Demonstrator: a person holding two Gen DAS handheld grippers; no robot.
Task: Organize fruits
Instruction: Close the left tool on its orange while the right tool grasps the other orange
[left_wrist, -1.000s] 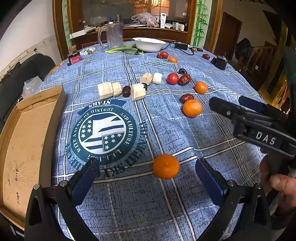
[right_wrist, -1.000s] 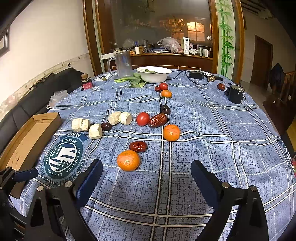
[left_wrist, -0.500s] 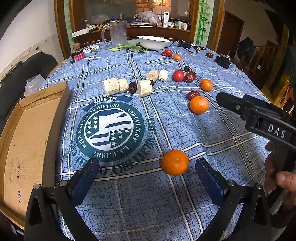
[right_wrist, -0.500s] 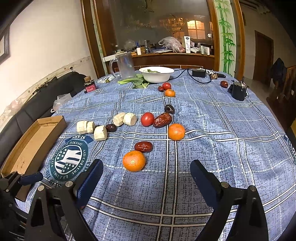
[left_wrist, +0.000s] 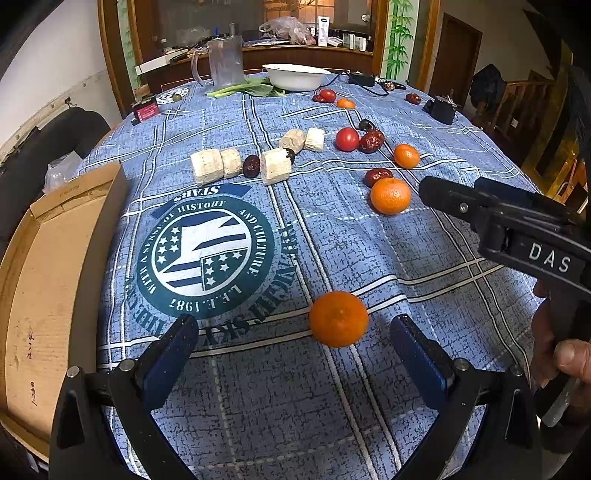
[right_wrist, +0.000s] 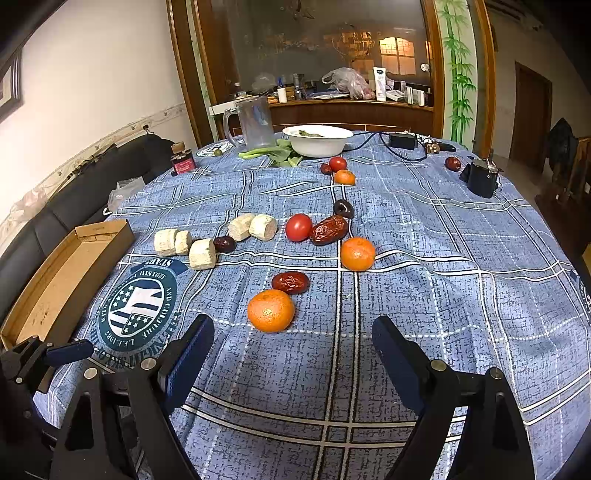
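Note:
Fruit lies scattered on a blue patterned tablecloth (left_wrist: 424, 258). In the left wrist view a tangerine (left_wrist: 338, 318) sits just ahead of my open, empty left gripper (left_wrist: 293, 347), nearer its right finger. A second tangerine (left_wrist: 390, 195) lies further off beside a red date (left_wrist: 377, 175). In the right wrist view that tangerine (right_wrist: 270, 310) lies just beyond my open, empty right gripper (right_wrist: 293, 354), with the date (right_wrist: 290, 282) behind it. A third tangerine (right_wrist: 357, 253), a tomato (right_wrist: 298, 227) and a large date (right_wrist: 329, 229) lie further back.
An open cardboard box (left_wrist: 44, 280) sits at the table's left edge. Pale cut chunks (left_wrist: 275, 166) and dark dates lie mid-table. A white bowl (right_wrist: 317, 139), greens, a clear jug (right_wrist: 253, 122), a black pouch (right_wrist: 480, 179) and more fruit stand at the back.
Both grippers have pulled back and tilted slightly; the near tangerine now sits closer to my left gripper's right finger. Nothing was grasped.

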